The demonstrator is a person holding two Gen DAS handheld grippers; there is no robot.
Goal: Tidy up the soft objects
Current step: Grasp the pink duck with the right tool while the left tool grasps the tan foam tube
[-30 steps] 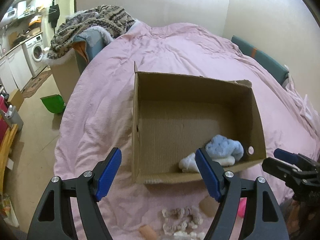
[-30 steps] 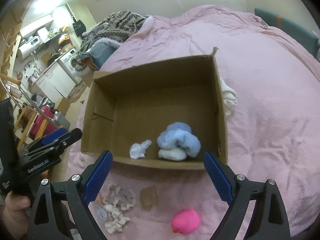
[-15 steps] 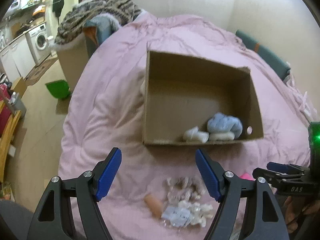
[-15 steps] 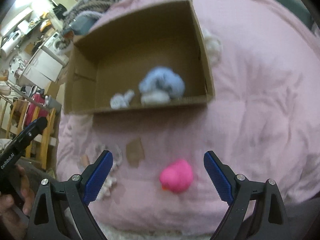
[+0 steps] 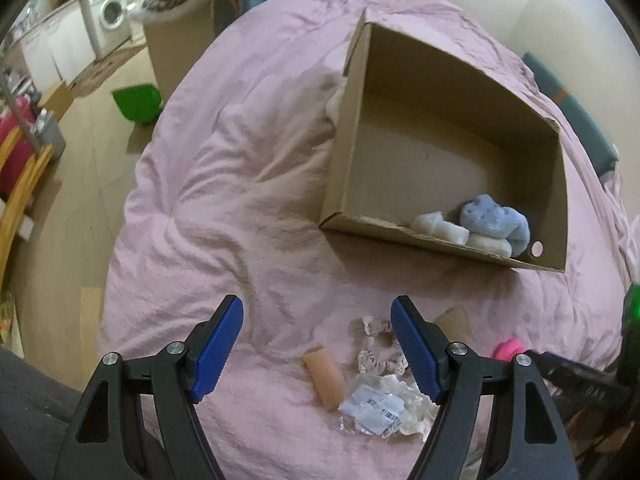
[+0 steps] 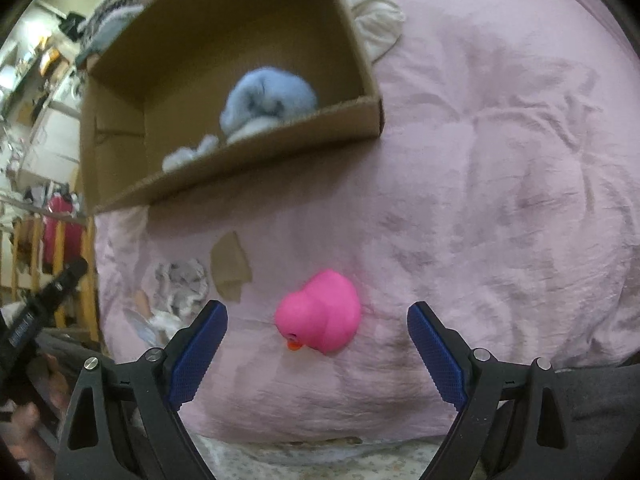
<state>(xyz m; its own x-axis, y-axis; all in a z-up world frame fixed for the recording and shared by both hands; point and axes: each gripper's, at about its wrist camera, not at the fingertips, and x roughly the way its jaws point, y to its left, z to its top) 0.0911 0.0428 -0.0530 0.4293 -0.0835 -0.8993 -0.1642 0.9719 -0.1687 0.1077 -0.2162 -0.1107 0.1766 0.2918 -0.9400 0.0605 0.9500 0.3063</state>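
The right gripper (image 6: 316, 344) is hanging wide and empty, the pink duck (image 6: 320, 312) lying on the bed (image 6: 500, 160) between its pads. The left gripper (image 5: 316, 346) (also wide, empty) is hovering over the beige roll (image 5: 325, 377), the cardboard box (image 5: 400, 236) beyond.

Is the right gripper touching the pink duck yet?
Apart. In the right wrist view the right gripper stands open, and the pink duck lies on the pink bedcover with bare cover showing between it and each blue pad.
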